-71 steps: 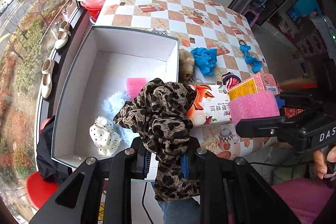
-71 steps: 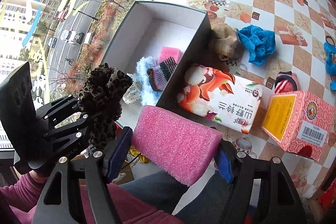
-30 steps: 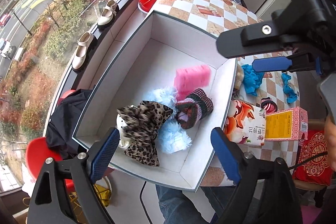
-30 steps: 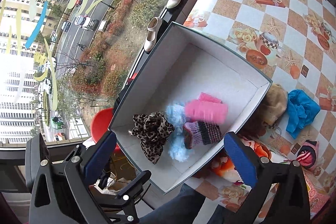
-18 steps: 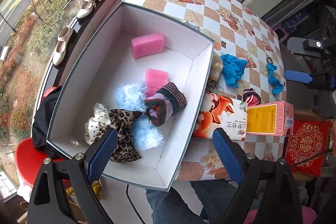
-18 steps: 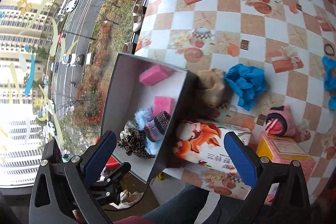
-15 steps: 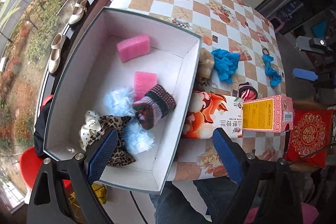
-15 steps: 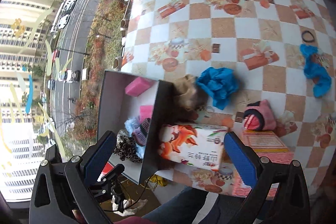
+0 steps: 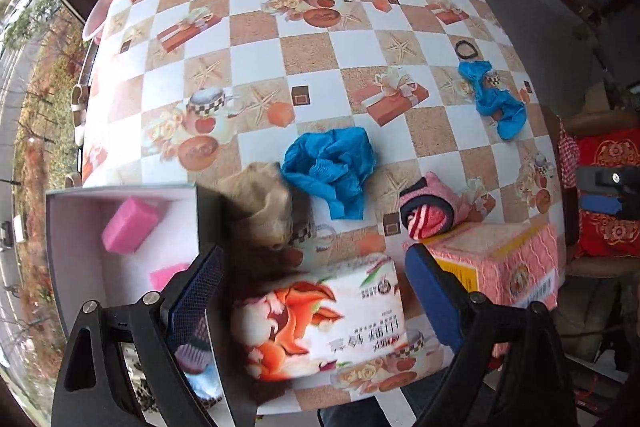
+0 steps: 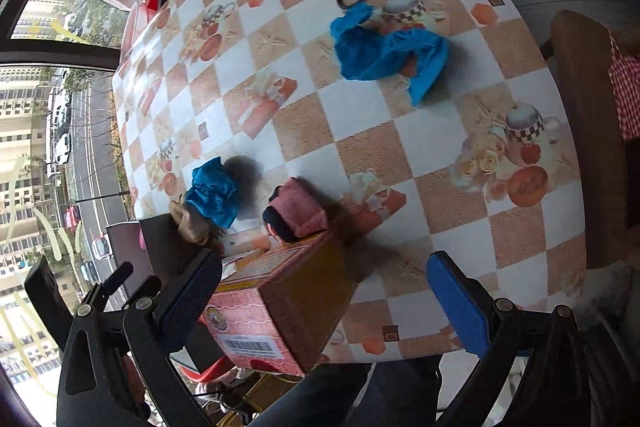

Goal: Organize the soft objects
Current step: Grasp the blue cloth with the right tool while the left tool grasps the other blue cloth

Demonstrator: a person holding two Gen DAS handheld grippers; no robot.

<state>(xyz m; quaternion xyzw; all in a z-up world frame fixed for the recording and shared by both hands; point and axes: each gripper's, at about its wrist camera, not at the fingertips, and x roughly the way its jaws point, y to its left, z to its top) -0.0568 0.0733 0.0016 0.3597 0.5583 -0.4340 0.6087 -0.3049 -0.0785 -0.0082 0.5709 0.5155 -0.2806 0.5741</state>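
While open, right claw (image 10: 324,291) faces pink sock (image 10: 297,215).

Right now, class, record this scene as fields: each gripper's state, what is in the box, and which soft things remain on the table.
left gripper: open, empty
right gripper: open, empty
box: holds pink sponges
on table: blue cloth, second blue cloth, tan fabric, pink rolled sock, black hair tie
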